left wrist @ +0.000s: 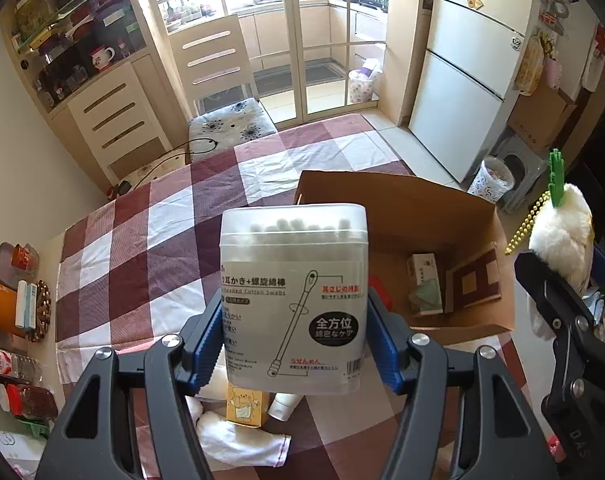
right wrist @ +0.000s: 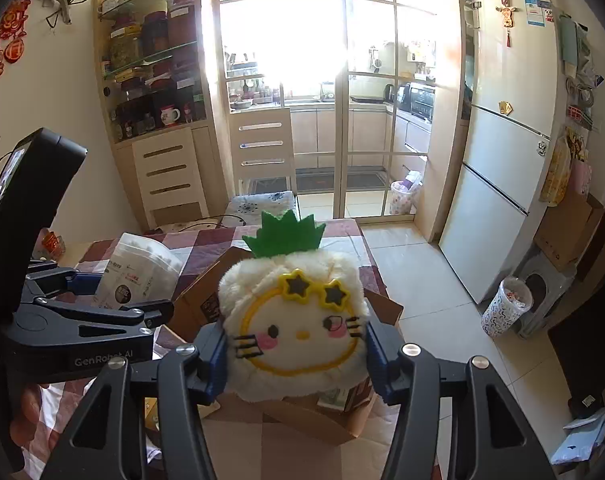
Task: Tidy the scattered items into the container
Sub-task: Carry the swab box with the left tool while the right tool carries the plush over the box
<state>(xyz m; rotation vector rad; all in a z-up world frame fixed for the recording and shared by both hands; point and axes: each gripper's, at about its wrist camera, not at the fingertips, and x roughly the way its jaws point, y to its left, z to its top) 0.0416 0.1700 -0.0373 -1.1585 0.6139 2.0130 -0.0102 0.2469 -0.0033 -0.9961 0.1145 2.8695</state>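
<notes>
Two items are held above the checked tablecloth [left wrist: 150, 240], one in each gripper; the cotton swab box [left wrist: 294, 300], a frosted plastic tub with white swab heads showing under its lid, stands upright between the blue pads of the left gripper [left wrist: 294, 344], whose jaws are clamped on its two sides; its label reads "Cotton Swabs" among Japanese print, with a drawing of a long swab and a black oval bearing "全方位". Just beyond and to the right of it sits the cardboard box [left wrist: 454, 216], open at the top, with a small pale green carton [left wrist: 424, 284] and a dark red patterned packet [left wrist: 476, 280] on its floor. The plush pineapple [right wrist: 294, 320], white and fluffy with a green felt crown, yellow star glasses and a cat face ringed in yellow, is gripped at both sides by the right gripper [right wrist: 294, 356]; its jaws are closed on the toy, which hangs over the near edge of the same cardboard box; a gold bead chain [left wrist: 526, 224] dangles from it in the left wrist view. Both grippers tilt downward toward the table, side by side; the left one's black body carries the words "GenRobot AI". Below the swab box, on the cloth, lie a small yellow carton [left wrist: 246, 408] with a cartoon figure, a white tube [left wrist: 284, 404] and crumpled white cloth [left wrist: 242, 440]; bottles and jars [left wrist: 14, 360] crowd the table's left edge; a white refrigerator [left wrist: 466, 76] stands to the right.
</notes>
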